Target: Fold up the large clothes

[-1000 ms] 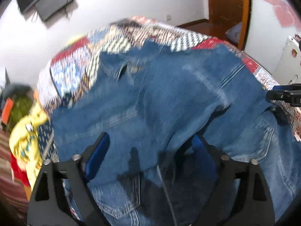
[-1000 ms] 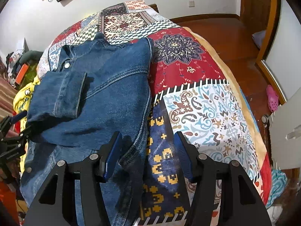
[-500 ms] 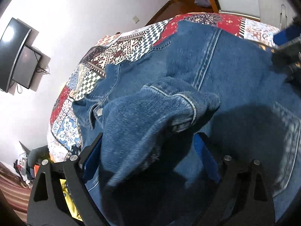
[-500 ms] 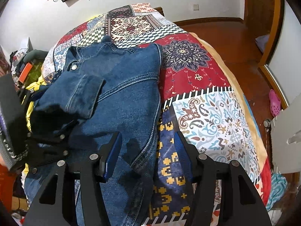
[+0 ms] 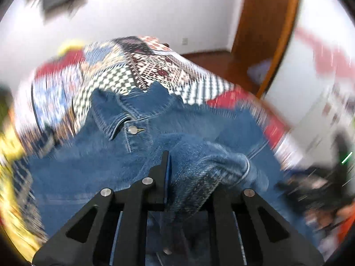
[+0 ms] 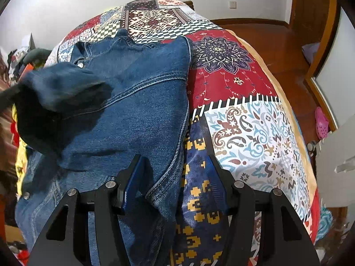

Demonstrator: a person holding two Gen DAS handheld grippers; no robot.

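- My left gripper (image 5: 188,177) has its jaws pinching the sleeve (image 5: 213,170) of the denim jacket (image 6: 137,102), holding the cuff bunched up above the jacket's chest; this view is blurred.
- My right gripper (image 6: 175,177) hangs low over the jacket's right edge with its jaws spread, one finger over the denim, the other over the quilt (image 6: 244,115).
- The jacket lies on the bed, collar (image 5: 124,110) towards the far wall.
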